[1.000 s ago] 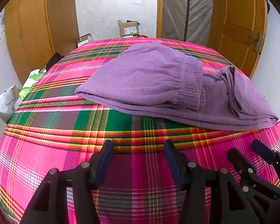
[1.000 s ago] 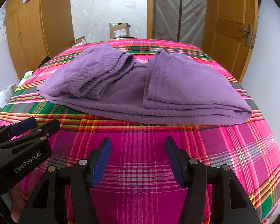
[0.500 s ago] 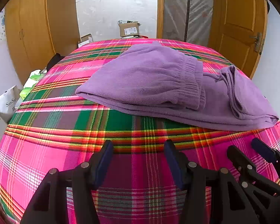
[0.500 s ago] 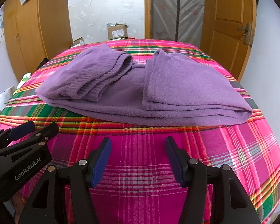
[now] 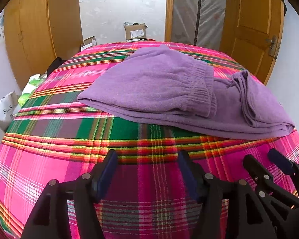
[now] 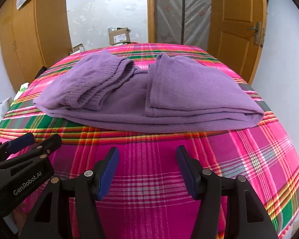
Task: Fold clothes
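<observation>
Plaid bed cover [image 6: 259,159] fills the scene. Purple garment [image 6: 169,91] lies mid-bed, both ends turned in toward the centre — waistband end left, flat flap right. Looks like the fold is partly done; the final half-fold is probably next. Left gripper [image 5: 146,171] and right gripper [image 6: 147,165] hover side by side over the near cover — jaws wide apart, holding nothing. Next move likely calls for pinching one end's edge.

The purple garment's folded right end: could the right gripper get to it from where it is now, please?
Probably yes. The right gripper is open and empty, with only bare plaid bedcover between it and the purple garment. The left gripper sits off to the side, not across the path.
</observation>
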`<state>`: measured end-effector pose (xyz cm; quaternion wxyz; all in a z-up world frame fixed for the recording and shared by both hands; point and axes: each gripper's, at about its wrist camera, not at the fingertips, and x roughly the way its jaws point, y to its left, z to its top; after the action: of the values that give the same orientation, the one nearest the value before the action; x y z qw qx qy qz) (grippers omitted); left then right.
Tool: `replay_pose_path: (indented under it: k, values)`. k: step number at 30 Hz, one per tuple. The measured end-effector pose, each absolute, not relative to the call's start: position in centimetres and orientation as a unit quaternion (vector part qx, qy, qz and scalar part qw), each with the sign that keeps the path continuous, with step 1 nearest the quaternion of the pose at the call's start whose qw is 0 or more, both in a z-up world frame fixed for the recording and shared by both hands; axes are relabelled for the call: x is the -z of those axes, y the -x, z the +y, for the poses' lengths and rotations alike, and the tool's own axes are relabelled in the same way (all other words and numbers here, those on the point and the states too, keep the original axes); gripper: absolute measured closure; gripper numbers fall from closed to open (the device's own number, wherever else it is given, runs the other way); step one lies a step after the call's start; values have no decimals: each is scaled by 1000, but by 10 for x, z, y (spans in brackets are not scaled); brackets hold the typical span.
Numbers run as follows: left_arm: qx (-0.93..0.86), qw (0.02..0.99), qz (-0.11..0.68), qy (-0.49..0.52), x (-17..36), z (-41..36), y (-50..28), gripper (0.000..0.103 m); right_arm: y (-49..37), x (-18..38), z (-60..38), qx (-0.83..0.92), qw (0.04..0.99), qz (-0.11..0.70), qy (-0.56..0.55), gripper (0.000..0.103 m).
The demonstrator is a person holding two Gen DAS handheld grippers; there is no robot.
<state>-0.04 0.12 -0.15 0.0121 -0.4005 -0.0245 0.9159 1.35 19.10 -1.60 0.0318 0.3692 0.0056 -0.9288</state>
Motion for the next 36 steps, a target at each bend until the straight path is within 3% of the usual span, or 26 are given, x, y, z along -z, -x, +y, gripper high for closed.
replay_pose_path:
  k: [6, 12, 17, 26, 36]
  values:
    - [-917, 39, -71, 391, -1, -13, -2, 39, -12, 16, 190, 928, 34, 13, -371, 41]
    - [-911, 53, 18, 409, 1, 4, -1, 39, -11, 15, 191, 927, 38, 15, -373, 41]
    - [-907, 110, 13, 405, -3, -3, 1, 42, -10, 15, 192, 925, 53, 16, -376, 40]
    - [-923, 138, 117, 341, -33, 1, 13, 43, -12, 15, 188, 922, 81, 29, -378, 40]
    - [-903, 190, 213, 320, -27, 31, 29, 43, -10, 8, 183, 914, 154, 48, -371, 40]
